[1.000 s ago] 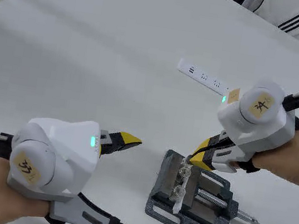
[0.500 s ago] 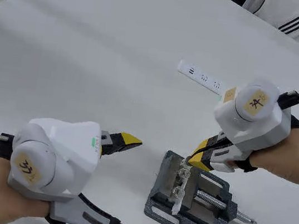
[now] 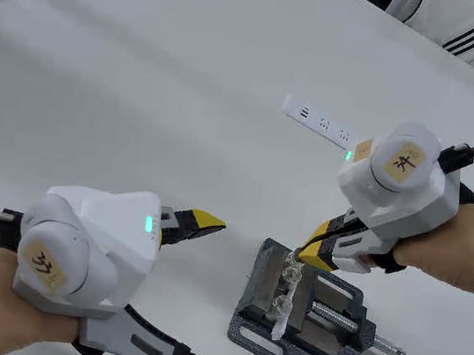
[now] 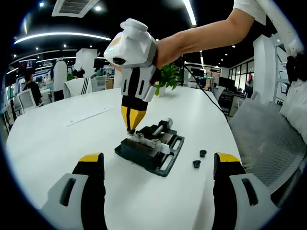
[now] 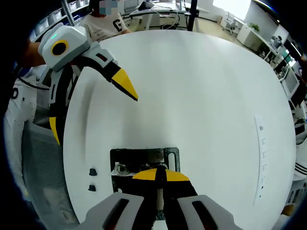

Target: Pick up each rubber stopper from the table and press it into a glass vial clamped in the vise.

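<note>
Here, closed right hand-held gripper (image 3: 301, 255) hides a vial (image 3: 292, 275) mouth; left hand-held gripper (image 3: 214, 300) gapes.

Table (image 3: 144, 83) reads smooth, matt white. Vise (image 3: 283, 350): dark, dull cast metal, with a bright steel screw (image 3: 334, 315). Vials (image 3: 293, 274) are clear, glossy glass. Right gripper (image 3: 306, 254) has a glossy white plastic housing. Stoppers (image 4: 203, 153) are tiny, black, probably matt rubber.

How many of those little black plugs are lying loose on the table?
2. One rubber stopper lies on the table beside the vise; the second stopper sits right next to it. Another may be hidden under the right tongs at the vise.
</note>
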Demonstrator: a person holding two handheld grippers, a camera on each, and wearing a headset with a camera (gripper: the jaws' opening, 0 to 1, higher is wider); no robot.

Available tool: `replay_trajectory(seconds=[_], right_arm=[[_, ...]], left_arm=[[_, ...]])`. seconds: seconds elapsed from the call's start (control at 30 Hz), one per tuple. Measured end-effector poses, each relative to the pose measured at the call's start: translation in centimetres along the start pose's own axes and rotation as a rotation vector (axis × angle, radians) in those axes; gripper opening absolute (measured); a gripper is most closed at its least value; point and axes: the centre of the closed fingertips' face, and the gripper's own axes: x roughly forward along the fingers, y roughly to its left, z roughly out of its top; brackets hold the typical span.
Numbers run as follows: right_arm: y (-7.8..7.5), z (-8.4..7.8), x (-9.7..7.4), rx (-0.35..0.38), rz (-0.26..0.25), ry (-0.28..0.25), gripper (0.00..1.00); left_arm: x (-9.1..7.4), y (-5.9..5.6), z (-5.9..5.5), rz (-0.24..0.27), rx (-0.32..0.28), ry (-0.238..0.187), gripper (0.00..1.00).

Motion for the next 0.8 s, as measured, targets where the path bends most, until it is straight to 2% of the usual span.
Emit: replay_trajectory(seconds=[0.6,0.8], right_arm=[[-0.06,-0.15,0.10,0.022,0.011,-0.001,0.00],[-0.02,-0.25,0.08,0.023,0.011,0.014,0.00]], left_arm=[[-0.02,0.03,-0.04,0.004,0.001,-0.004,0.94],[0.02,-0.08,-0.04,0.003,0.001,-0.004,0.94]])
